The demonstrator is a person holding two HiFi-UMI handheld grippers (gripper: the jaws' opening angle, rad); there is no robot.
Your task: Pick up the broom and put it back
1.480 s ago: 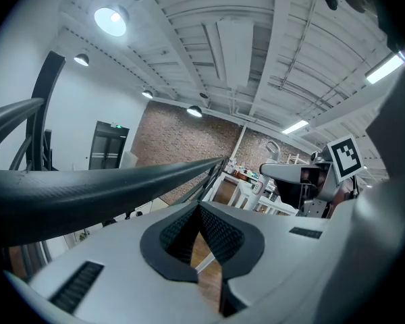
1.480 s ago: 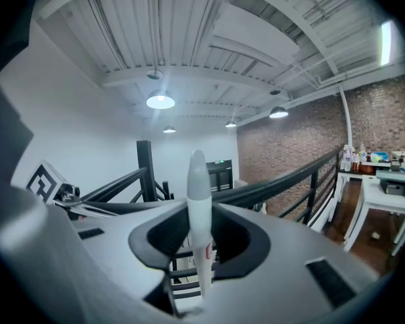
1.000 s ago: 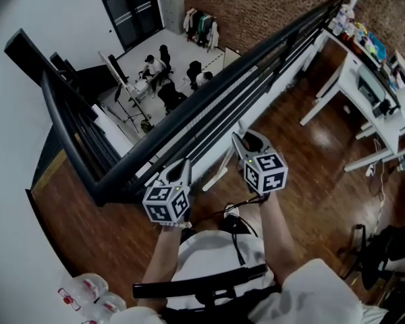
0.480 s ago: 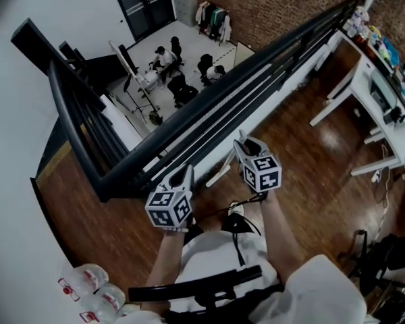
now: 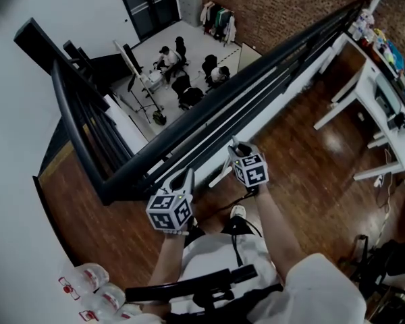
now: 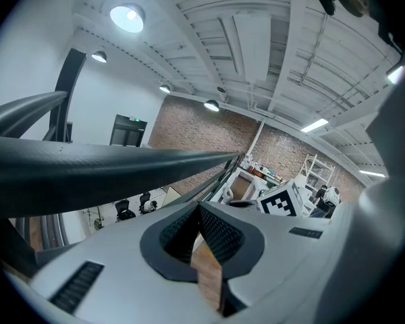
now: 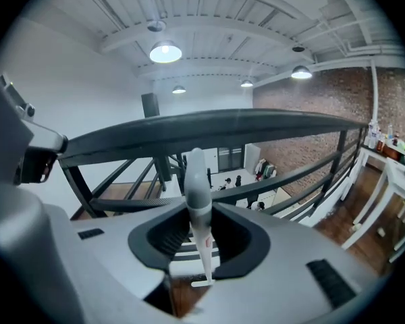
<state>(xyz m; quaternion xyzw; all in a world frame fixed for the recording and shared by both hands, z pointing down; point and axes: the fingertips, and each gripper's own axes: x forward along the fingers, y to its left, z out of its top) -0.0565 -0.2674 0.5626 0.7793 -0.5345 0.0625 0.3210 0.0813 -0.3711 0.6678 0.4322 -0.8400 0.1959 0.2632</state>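
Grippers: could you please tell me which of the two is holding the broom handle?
The right gripper: its jaws clamp the white broom handle, while the left gripper has nothing between its jaws.

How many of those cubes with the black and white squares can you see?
2. One cube rides on the left tongs; the other rides on the right tongs, which grip the broom by its white handle. None looks hidden.
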